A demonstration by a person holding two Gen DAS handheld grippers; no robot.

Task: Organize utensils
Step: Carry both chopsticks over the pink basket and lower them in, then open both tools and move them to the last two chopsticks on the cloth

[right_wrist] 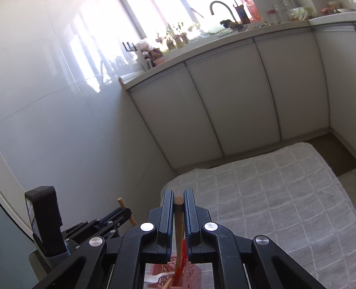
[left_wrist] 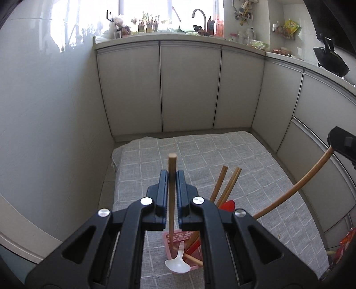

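At the bottom of the left wrist view, the left gripper [left_wrist: 171, 177] is clamping its jaws narrowly on a wooden stick [left_wrist: 171, 189], which is standing upright between the fingers, its top poking above them near the centre of the frame. Below the fingers, at lower centre, a pink holder [left_wrist: 181, 236] is sitting on a grey checked cloth [left_wrist: 244, 160], with a white spoon [left_wrist: 178, 263] lying at its front edge. Just right of the fingers, two chopsticks [left_wrist: 224, 186] are leaning out of the holder, beside something red [left_wrist: 228, 205]. A curved wooden handle [left_wrist: 296, 189] is sweeping toward the right edge, where the right gripper [left_wrist: 343, 144] is gripping its end.

At the bottom of the right wrist view, the right gripper [right_wrist: 178, 200] is pinching that handle [right_wrist: 179, 222] with its jaws nearly closed; the holder [right_wrist: 191, 273] is showing beneath. At lower left, the left gripper [right_wrist: 115, 216] is holding its stick [right_wrist: 126, 210].

Farther back in both views, white cabinets [left_wrist: 189, 89] are filling the middle, and a faucet [left_wrist: 199, 14] is standing before a bright window at the top.
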